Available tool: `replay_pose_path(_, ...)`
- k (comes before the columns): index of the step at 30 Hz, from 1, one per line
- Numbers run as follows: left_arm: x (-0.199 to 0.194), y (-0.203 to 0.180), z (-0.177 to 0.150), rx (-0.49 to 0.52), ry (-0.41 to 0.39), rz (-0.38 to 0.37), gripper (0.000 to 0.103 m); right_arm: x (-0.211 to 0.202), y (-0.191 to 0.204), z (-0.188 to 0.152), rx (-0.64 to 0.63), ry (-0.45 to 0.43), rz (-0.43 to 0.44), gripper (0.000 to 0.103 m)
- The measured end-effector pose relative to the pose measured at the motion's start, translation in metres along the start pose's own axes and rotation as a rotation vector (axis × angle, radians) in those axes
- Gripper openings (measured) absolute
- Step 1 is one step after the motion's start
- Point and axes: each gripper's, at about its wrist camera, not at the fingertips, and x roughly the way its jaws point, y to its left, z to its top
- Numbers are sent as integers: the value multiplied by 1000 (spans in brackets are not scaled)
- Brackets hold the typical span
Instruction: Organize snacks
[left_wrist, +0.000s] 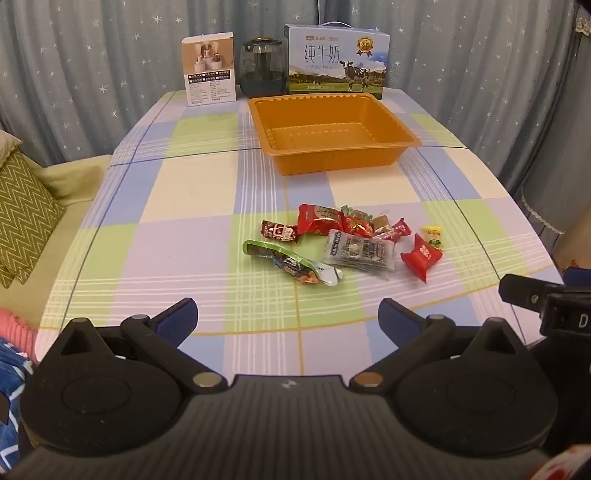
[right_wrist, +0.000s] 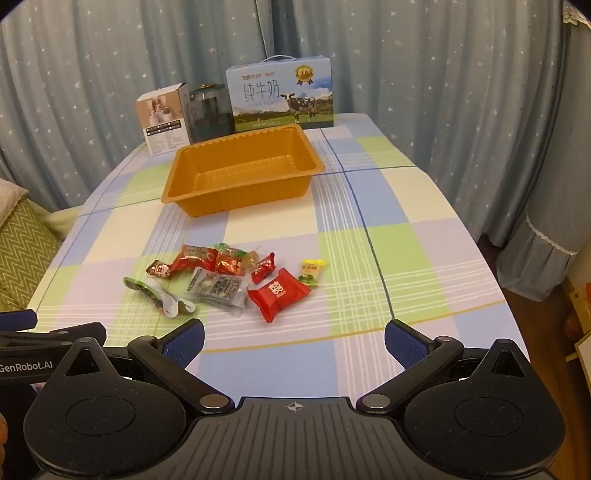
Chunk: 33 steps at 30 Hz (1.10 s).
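- The left gripper stands with its jaws spread wide and nothing between them, low over the near edge of the checked tablecloth; the right gripper is equally wide and empty; part of each one shows at the edge of the other's view.
- The snacks lie in a loose cluster on the cloth, beyond both sets of fingertips and apart from them; from the left wrist they sit ahead and slightly right of centre, from the right wrist ahead and to the left.
- The orange tray stands farther back, well apart from the cluster, nothing inside it; behind it are a milk carton box, a dark jar and a small white box.
- In the middle of the pile the wrappers overlap, so their count is hard to make out; print on most packets is too small to read.
- The green packet runs diagonally, its long axis from far left to near right; the red candy pouch lies at the near right of the pile, the small yellow sweet just beyond it; the clear grey packet lies flat between green and red.
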Motion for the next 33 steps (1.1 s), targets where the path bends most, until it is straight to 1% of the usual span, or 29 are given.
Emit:
replay_pose_path(3, -1, -4, -2, -1, 5, -4, 103, 0, 0, 0, -1, -1, -2, 103)
replay_pose_path(4, 1, -1, 0, -14, 17, -18, 103, 0, 1, 0, -1, 1, -2, 103)
replay_pose_path(7, 1, 0, -2, -22, 15, -29, 103, -1, 1, 0, 1, 2, -2, 103)
replay_pose_path(33, -5, 0, 1, -35, -1, -41, 103, -3, 4, 1, -2, -4, -4, 103)
